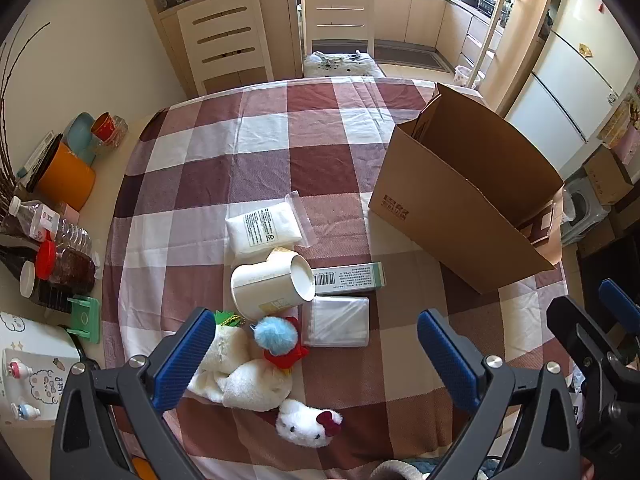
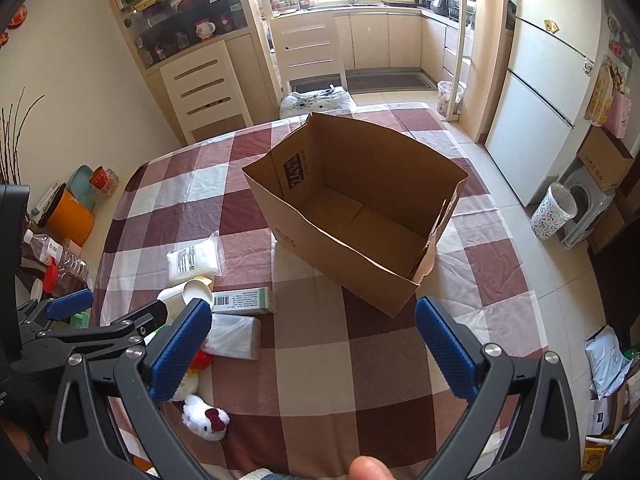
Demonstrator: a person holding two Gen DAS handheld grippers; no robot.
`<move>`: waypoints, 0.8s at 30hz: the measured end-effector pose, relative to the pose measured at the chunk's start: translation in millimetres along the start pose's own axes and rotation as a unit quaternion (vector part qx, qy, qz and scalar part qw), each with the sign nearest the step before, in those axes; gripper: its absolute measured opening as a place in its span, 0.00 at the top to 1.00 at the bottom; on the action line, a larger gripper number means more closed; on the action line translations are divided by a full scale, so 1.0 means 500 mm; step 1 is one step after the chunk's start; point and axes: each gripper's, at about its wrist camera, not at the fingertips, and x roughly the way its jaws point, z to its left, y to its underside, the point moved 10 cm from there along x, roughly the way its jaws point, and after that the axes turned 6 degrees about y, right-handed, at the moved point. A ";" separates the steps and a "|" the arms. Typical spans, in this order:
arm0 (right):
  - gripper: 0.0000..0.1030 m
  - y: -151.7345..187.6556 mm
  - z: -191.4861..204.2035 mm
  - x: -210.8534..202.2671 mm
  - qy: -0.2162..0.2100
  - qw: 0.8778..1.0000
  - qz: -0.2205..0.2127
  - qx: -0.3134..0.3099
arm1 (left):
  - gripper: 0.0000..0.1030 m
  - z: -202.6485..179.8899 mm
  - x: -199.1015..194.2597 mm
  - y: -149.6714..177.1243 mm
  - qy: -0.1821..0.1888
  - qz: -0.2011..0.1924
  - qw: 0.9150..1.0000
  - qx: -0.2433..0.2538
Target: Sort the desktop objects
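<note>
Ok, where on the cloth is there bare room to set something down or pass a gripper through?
Free: the far checked cloth beyond the white pouch, and the near strip between the cardboard box and the right gripper. The box floor is bare too. Crowded: the cluster of cup, green carton, clear packet and plush toys under the left gripper.

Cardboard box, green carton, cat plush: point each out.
cardboard box [image 2: 320, 220], right wrist view, inner floor.
green carton [image 1: 352, 276], left wrist view, printed side.
cat plush [image 1: 306, 424], left wrist view, white face.
</note>
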 end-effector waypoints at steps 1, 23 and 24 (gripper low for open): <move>0.00 0.000 0.000 0.000 -0.001 1.000 0.000 -0.001 | 0.00 0.000 0.000 0.000 -0.001 0.000 1.000 0.000; 0.00 -0.004 0.001 0.005 -0.012 1.000 0.003 -0.009 | 0.00 -0.011 0.001 0.007 0.001 0.001 1.000 0.004; 0.00 -0.005 0.001 0.005 -0.012 1.000 0.003 -0.009 | 0.00 -0.013 0.000 0.007 0.002 0.000 1.000 0.004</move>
